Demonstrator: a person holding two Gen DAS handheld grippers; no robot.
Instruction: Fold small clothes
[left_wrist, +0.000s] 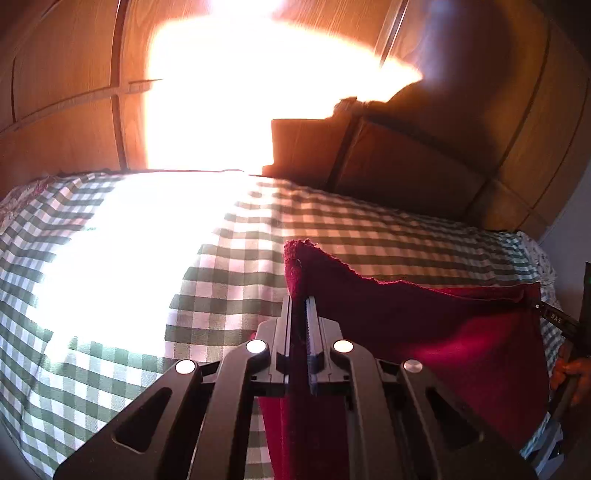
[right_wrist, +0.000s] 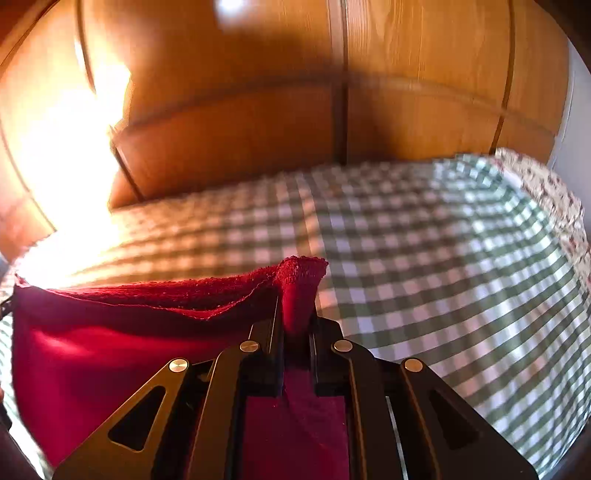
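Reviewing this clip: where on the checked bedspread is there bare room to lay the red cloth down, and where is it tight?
The red cloth hangs between the left gripper and right gripper, each shut on a corner. The checked bedspread lies bare from the cloth to the wooden wardrobe, and on the sunlit side by the left gripper. Tight only along the floral edge.

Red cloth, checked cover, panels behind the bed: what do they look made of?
Red cloth: likely terry or fleece; fuzzy, looped edge, matte.
Checked cover: thin woven fabric, probably cotton; green-and-white gingham, matte, lying smooth.
Panels: wood or wood-look laminate; orange-brown grain lines, semi-gloss, reflecting the sunlight.
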